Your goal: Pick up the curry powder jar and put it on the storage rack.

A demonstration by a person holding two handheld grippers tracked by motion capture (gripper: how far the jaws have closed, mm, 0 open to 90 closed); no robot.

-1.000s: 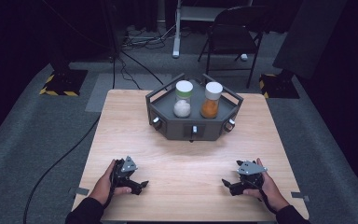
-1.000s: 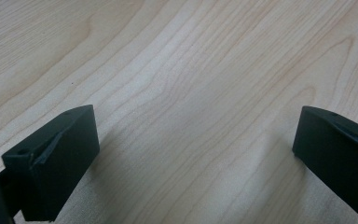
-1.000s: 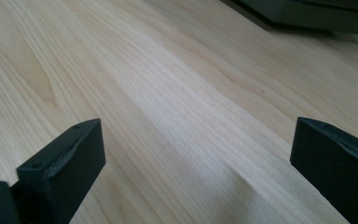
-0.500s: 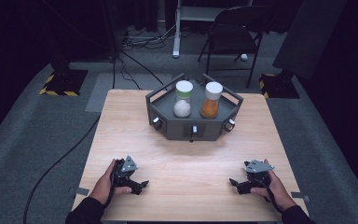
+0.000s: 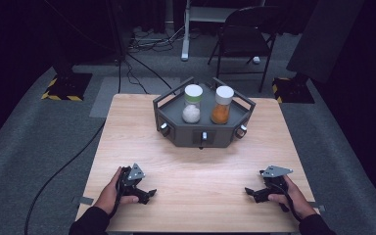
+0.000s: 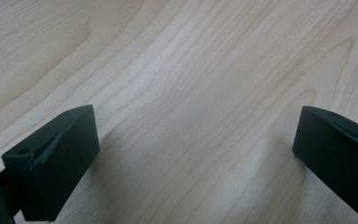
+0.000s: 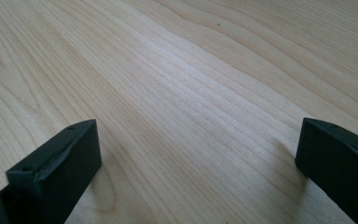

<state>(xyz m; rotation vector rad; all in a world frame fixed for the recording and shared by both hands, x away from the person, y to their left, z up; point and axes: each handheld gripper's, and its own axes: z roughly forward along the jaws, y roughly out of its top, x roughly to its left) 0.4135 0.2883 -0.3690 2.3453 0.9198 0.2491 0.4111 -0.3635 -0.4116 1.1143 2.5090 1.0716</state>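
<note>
A dark grey tray with angled sides sits in the upper middle of the high view, at the far side of the wooden table. Two clear jars stand upright in it, side by side but apart. The left jar has a white lid with a green band and holds a low heap of white grains. The right jar has a white lid and is about half full of orange powder.

My left gripper lies at the lower left of the high view, near the table's front edge, with my left hand around it. Its jaws stand wide apart with only bare wood between them. My right gripper lies at the lower right, held by my right hand, jaws likewise spread with nothing in them. Both point inward toward each other.

Between the grippers and the tray is a broad stretch of bare tabletop. A folding chair and cables lie on the floor beyond, at the top.
</note>
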